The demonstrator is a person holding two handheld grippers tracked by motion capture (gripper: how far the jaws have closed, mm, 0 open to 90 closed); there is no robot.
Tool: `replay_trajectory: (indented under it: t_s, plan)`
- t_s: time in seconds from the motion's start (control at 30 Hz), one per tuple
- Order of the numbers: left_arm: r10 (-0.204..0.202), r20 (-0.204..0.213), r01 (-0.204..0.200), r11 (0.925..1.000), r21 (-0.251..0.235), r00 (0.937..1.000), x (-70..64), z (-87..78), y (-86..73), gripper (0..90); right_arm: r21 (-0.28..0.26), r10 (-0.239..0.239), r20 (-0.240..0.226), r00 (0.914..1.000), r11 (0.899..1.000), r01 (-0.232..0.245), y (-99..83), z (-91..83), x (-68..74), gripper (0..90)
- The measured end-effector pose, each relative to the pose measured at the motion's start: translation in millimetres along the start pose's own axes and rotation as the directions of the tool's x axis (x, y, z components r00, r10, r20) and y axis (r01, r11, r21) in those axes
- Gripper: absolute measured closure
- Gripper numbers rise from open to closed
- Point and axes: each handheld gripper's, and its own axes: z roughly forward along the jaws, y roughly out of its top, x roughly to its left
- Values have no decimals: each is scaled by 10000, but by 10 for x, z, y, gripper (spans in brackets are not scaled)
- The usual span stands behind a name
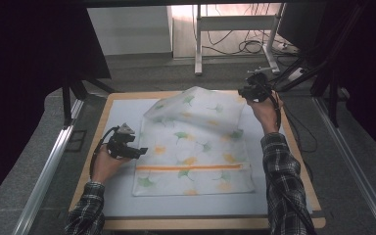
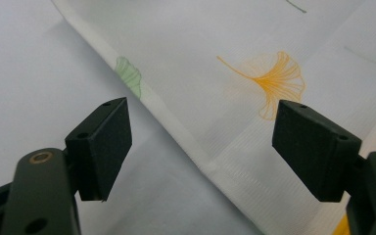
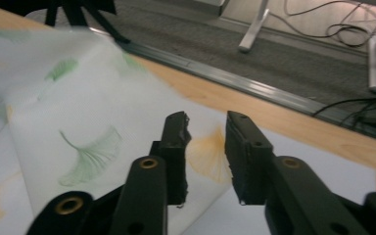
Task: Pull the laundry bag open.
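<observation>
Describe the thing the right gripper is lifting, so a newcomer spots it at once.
On the wooden table lies a pale mat, and on it a white fabric case printed with green and orange ginkgo leaves. An orange zipper runs across its near part. Its far right corner is raised and folded toward the person by the right gripper; nothing else there is patterned.

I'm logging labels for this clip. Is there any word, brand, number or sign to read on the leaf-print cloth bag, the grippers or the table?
None: the cloth bag bears only printed ginkgo leaves and an orange zip; the grippers and table carry no readable marks.
</observation>
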Motion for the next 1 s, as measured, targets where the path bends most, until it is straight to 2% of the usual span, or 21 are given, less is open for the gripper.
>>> replay_trajectory:
  t_s: [0.13,0.23,0.3,0.37,0.47,0.5,0.53,0.57,0.6,0.67,0.7,0.73,0.77,0.8,0.83,0.87,0.9,0.93,0.97,1.0]
  plan:
    - [-128,-5,128,9999,69,9999,27,5,-23,222,-88,-132,-126,9998,9999,131,25,-112,0,631]
    - [-88,-118,90,9998,165,9999,14,1,-33,219,77,-236,-503,9985,9997,240,-69,-140,28,609]
    - [-95,-123,97,9998,180,9999,10,1,-34,217,121,-301,-586,9978,9994,309,-115,-144,41,605]
    - [-126,-148,129,9997,210,9998,0,12,-31,216,246,-373,-956,9947,9989,398,-269,-152,58,594]
    - [-80,-261,87,9996,258,9996,-13,25,-27,216,318,-403,-1089,9932,9985,440,-371,-154,60,592]
    - [-88,-335,98,9995,309,9994,-19,36,-26,216,435,-382,-1313,9906,9981,443,-514,-151,63,584]
    - [-88,-335,98,9995,309,9994,-19,36,-26,217,435,-382,-1313,9906,9981,443,-514,-151,63,584]
    - [-133,-476,149,9993,335,9988,-22,46,-28,220,543,-304,-1525,9878,9978,391,-662,-140,73,566]
    - [-133,-476,149,9993,335,9988,-22,46,-28,224,543,-304,-1525,9878,9978,391,-662,-140,73,566]
    - [-261,-768,289,9990,345,9967,-23,58,-33,242,857,-280,-1763,9839,9954,437,-889,-97,116,546]
    - [-261,-768,289,9990,345,9967,-23,58,-33,259,857,-280,-1763,9839,9954,437,-889,-97,116,546]
    - [-323,-920,354,9988,325,9952,-24,60,-33,259,1016,-303,-1813,9830,9936,494,-974,-78,135,544]
    - [-450,-1102,481,9985,260,9929,-29,66,-33,298,1388,-349,-1855,9820,9884,613,-1127,-32,168,543]
    - [-450,-1102,481,9985,260,9929,-29,66,-33,315,1388,-349,-1855,9820,9884,613,-1127,-32,168,543]
    - [-488,-1262,534,9980,335,9908,-34,92,-32,335,1696,-360,-1818,9827,9832,674,-1249,11,183,542]
    - [-488,-1262,534,9980,335,9908,-34,92,-32,357,1696,-360,-1818,9827,9832,674,-1249,11,183,542]
    - [-386,-1376,468,9973,572,9897,-51,142,-40,378,2124,-352,-1679,9852,9746,710,-1333,51,190,541]
    - [-386,-1376,468,9973,572,9897,-51,142,-40,396,2124,-352,-1679,9852,9746,710,-1333,51,190,541]
    - [-696,-1040,742,9964,410,9921,-52,168,-52,442,2345,-280,-1668,9856,9698,672,-1382,80,200,564]
    - [-820,-837,857,9955,416,9931,-45,170,-49,484,2447,-328,-1643,9859,9668,730,-1409,98,219,576]
